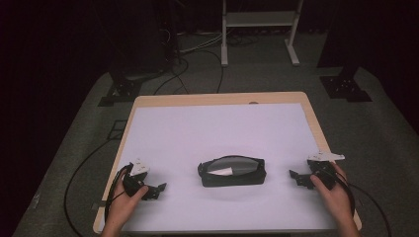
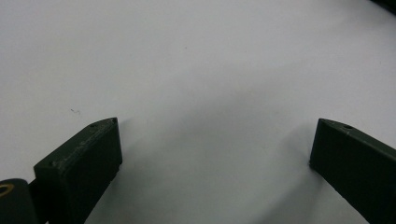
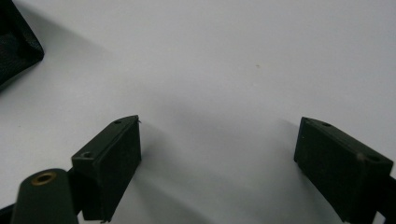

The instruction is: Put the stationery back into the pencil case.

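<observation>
**Obs:** Dark room beyond the table [image 1: 148, 101]; cables are trailing over grey carpet, and a white metal stand [image 1: 259, 19] is standing at the far end. White sheet [image 1: 197, 133] is covering the wooden top, leaving a strip of wood showing at the edges.

**Op:** Agreed. I am seeing the black pouch [image 1: 232, 172] lying flat near the front middle of the sheet, long side running across. Its top is gaping open, and something pale is showing inside; I cannot tell what it is.

**Obs:** Where are your grippers sitting?

**Op:** I am holding the left gripper [image 1: 157, 189] low over the sheet at the front left, well apart from the pouch, tips pointing toward it. The right gripper [image 1: 295, 176] is mirroring that at the front right, also clear of the pouch and pointing inward.

**Obs:** Jaw state?

**Op:** In the left gripper view the left gripper [image 2: 212, 144] is showing both jaws spread wide, bare white sheet between them, nothing held. In the right gripper view the right gripper [image 3: 217, 144] is likewise standing wide apart and empty. A dark corner of the pouch [image 3: 16, 44] is peeking in at that view's upper left edge, away from the jaws.

**Obs:** Any contact?

**Op:** Neither gripper is touching the pouch.
</observation>
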Motion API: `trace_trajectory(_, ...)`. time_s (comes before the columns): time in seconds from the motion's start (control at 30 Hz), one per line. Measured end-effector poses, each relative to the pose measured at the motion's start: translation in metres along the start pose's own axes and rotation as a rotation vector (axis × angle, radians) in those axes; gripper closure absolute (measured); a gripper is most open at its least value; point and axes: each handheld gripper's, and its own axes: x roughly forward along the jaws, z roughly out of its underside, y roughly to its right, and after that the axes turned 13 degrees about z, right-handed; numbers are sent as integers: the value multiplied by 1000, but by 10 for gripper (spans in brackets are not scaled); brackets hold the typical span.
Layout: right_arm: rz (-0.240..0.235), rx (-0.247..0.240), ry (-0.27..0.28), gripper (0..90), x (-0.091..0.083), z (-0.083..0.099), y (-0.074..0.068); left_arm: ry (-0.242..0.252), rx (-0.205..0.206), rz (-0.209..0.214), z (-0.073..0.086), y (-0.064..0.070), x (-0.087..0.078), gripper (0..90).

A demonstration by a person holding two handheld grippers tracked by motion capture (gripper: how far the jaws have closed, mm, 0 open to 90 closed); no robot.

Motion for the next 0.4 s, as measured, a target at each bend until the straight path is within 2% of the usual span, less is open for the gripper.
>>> trace_trajectory(0.4, 0, 2, 1, 134, 0, 0, 0, 2, -5, 3, 0, -1, 0, 13)
